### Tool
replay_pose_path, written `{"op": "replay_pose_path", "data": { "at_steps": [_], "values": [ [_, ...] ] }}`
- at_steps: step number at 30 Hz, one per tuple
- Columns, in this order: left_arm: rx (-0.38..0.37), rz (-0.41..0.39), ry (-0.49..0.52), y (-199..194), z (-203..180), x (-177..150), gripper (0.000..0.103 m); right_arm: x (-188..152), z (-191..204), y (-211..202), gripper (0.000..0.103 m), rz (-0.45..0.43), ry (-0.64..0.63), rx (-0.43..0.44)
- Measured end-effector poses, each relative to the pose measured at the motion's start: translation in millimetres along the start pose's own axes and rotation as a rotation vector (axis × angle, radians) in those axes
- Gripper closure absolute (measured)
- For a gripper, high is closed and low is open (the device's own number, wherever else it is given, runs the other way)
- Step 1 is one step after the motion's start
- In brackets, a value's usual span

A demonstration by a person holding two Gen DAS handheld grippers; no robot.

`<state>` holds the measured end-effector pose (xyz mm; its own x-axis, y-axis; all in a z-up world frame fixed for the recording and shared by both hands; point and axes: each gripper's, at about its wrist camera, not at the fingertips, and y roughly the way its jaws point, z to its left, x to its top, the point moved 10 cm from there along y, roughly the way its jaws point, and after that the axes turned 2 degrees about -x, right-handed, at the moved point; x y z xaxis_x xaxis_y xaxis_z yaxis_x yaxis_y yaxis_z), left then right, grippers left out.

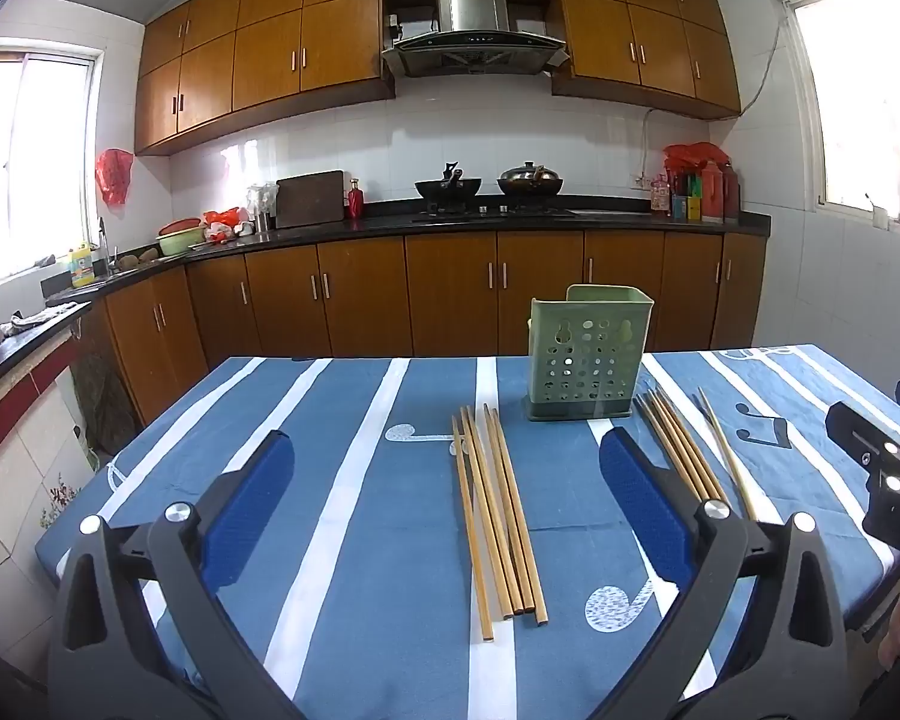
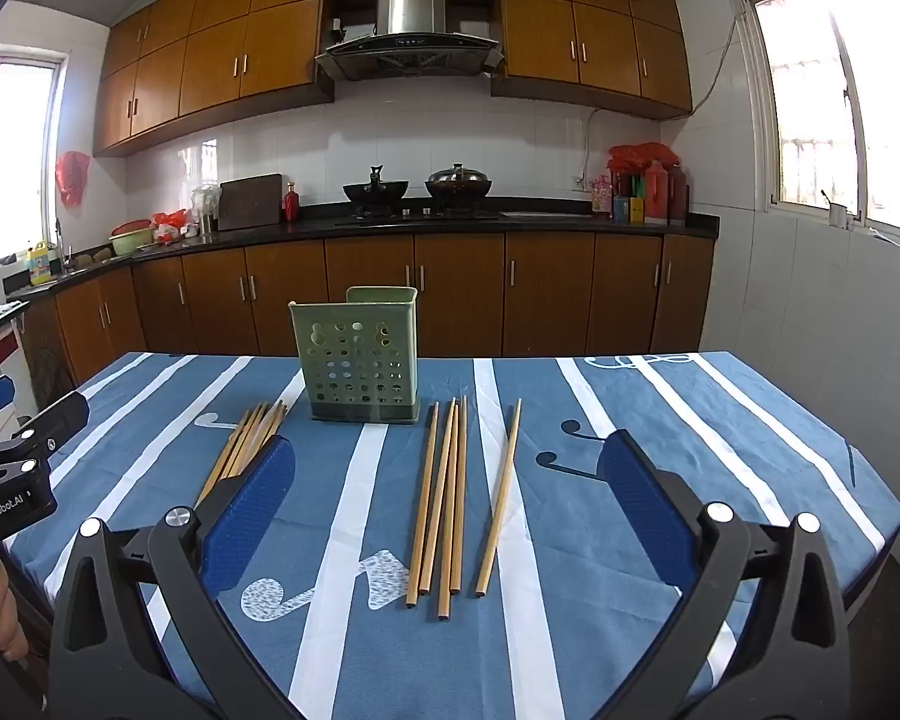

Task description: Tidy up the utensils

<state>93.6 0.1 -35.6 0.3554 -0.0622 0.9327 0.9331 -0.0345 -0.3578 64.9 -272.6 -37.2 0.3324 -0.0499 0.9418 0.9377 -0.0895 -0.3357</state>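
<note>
One table (image 2: 720, 420), blue cloth with white stripes, carries everything. Green perforated utensil holder (image 2: 360, 354) stands upright near the far middle; nothing sticks out above its rim, inside not visible. Two chopstick groups flank it, all flat on the cloth, long axes running near-to-far, far tips toward the holder. Left bundle (image 1: 498, 510): about five sticks, packed side by side, lying left of the holder. Right bundle (image 2: 441, 498): four close together. Single chopstick (image 2: 499, 495) just right of those, slightly apart, tilted. Left gripper (image 1: 447, 507) jaws spread wide, holding nothing, above the left bundle. Right gripper (image 2: 447, 507) also fully apart, empty, above the right bundle.
</note>
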Motion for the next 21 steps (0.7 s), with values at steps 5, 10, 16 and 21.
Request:
{"op": "replay_pose_path", "data": {
  "at_steps": [5, 10, 16, 21],
  "values": [
    [0.001, -0.002, 0.001, -0.1, 0.4, 0.2, 0.004, 0.0, 0.0, 0.0, 0.002, -0.001, 0.001, 0.000],
    [0.002, -0.004, 0.005, -0.3, -0.1, 0.4, 0.004, 0.0, -0.1, -0.2, 0.002, -0.002, 0.003, 0.001],
    [0.000, -0.003, 0.005, -0.3, -0.3, 0.3, 0.004, 0.2, -0.3, -0.1, 0.002, -0.002, 0.004, 0.001],
    [0.001, -0.003, 0.005, -0.3, -0.2, 0.3, 0.004, 0.3, -0.2, -0.2, 0.002, -0.002, 0.003, 0.001]
  ]
}}
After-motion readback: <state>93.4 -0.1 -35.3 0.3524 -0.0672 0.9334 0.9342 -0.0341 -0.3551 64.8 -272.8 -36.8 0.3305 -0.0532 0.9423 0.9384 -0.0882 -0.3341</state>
